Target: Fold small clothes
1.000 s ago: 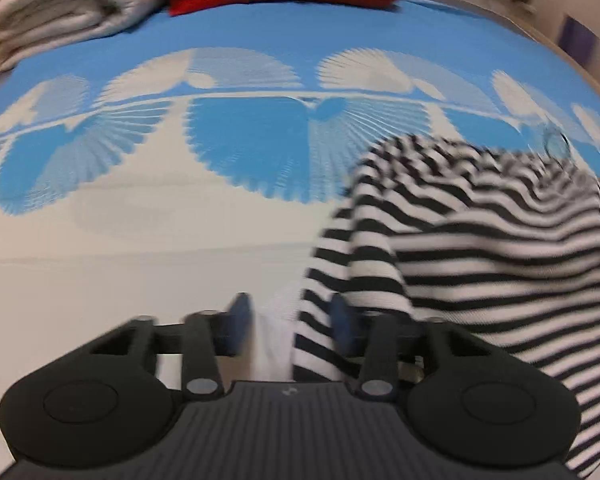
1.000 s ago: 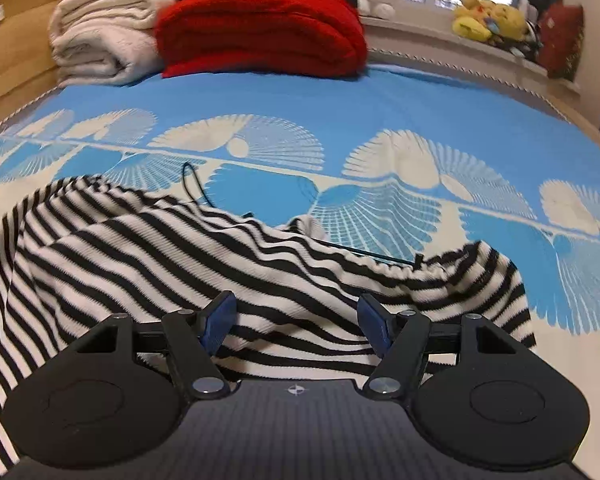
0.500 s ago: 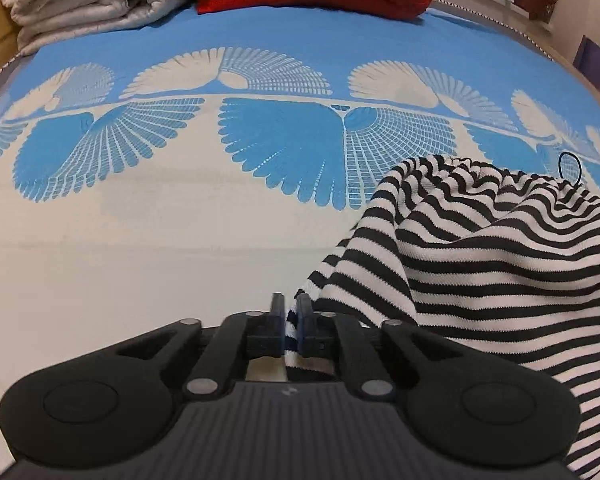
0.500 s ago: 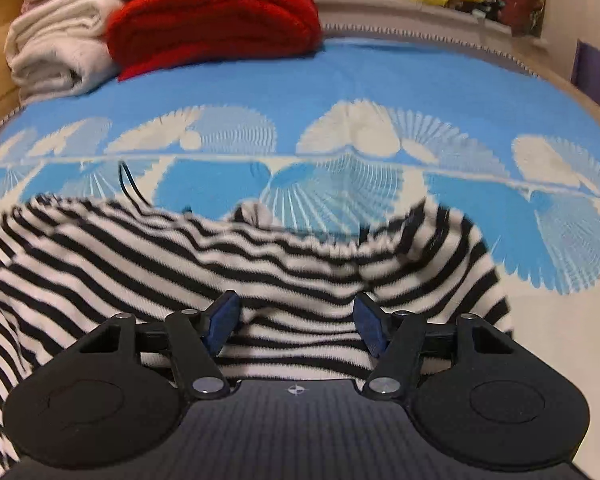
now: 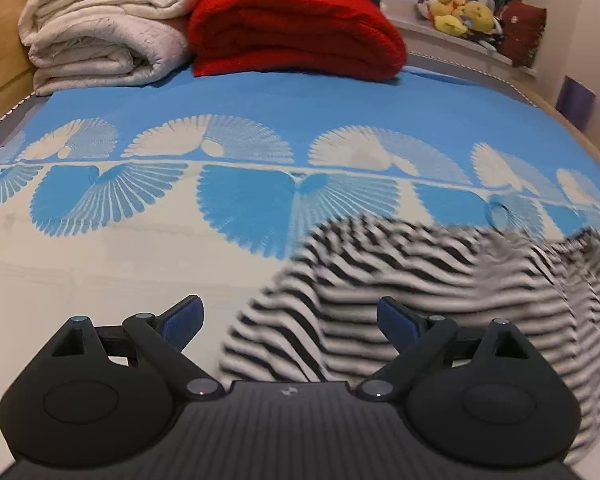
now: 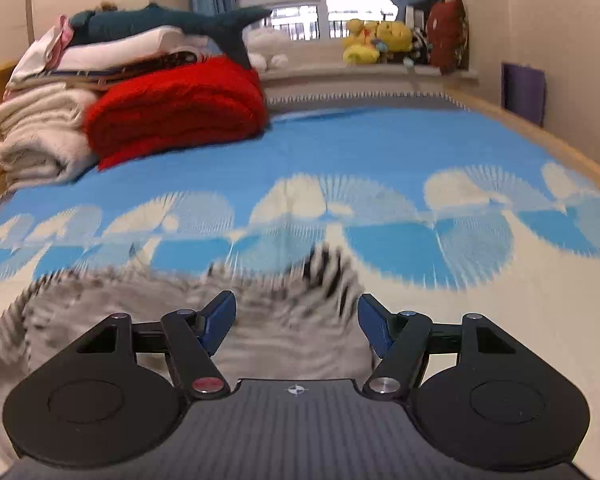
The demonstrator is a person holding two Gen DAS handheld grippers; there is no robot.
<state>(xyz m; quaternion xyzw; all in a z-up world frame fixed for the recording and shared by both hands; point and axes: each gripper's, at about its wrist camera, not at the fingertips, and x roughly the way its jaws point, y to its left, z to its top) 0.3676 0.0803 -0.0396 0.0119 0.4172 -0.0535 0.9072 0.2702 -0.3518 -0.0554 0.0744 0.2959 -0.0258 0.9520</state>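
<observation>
A black-and-white striped garment [image 5: 400,280] lies crumpled on the blue and white bedspread [image 5: 260,100]. In the left wrist view it is at the lower right, blurred by motion. My left gripper [image 5: 290,318] is open, its jaws wide apart, with the garment's left edge between and just beyond them. In the right wrist view the garment [image 6: 148,304] is a blurred heap at the lower left and centre. My right gripper [image 6: 296,316] is open over its right end, holding nothing.
A folded red blanket [image 5: 296,32] and a rolled white blanket [image 5: 100,28] sit at the head of the bed. A plush shark [image 6: 172,20] lies on the pile. Stuffed toys [image 6: 376,40] line the window sill. The bed's wooden edge [image 6: 540,136] runs along the right.
My left gripper was shut on the garment's edge half a second ago and has opened and let go. Both grippers have risen and tilted up. The garment is moving, blurred.
</observation>
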